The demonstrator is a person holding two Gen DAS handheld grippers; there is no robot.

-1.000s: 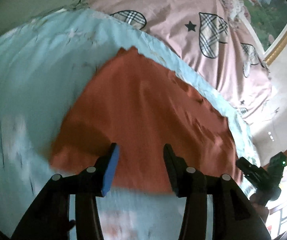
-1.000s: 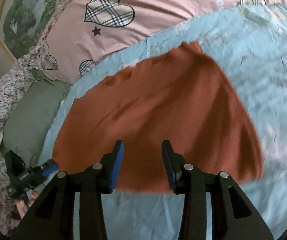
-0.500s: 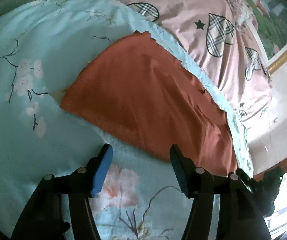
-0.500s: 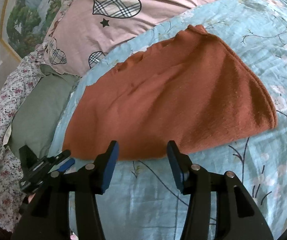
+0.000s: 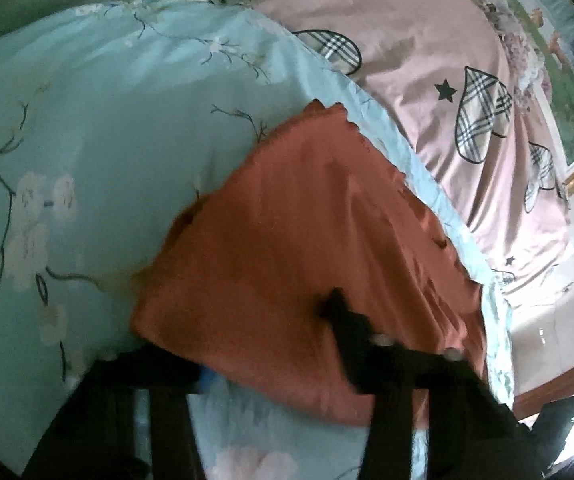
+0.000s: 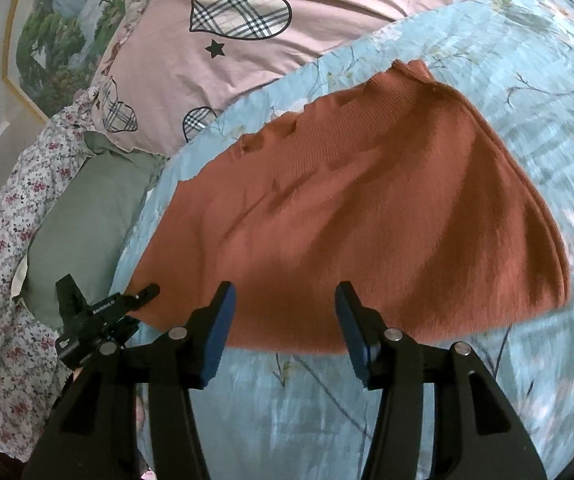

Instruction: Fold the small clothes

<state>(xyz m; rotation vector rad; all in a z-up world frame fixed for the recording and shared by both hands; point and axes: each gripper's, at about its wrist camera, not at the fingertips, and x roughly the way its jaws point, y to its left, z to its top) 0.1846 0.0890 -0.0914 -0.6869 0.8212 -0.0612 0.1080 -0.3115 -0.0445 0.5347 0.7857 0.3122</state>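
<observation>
A rust-orange knit garment (image 6: 367,208) lies flat on the light blue floral bedspread (image 6: 547,80); it also shows in the left wrist view (image 5: 307,248). My left gripper (image 5: 271,344) is open at the garment's near corner: its left finger is under the cloth edge and its right finger (image 5: 343,320) rests on top. In the right wrist view the left gripper (image 6: 99,316) shows at the garment's left corner. My right gripper (image 6: 283,320) is open and empty, its fingertips just over the garment's near edge.
A pink duvet (image 6: 271,12) with plaid hearts lies beyond the garment. A grey-green pillow (image 6: 87,216) and a floral sheet (image 6: 3,248) are at the left. A framed landscape picture (image 6: 55,32) hangs on the wall.
Both grippers have moved forward to the garment's near edge. The left one has slid its left finger under the cloth corner, which is now between its fingers.
</observation>
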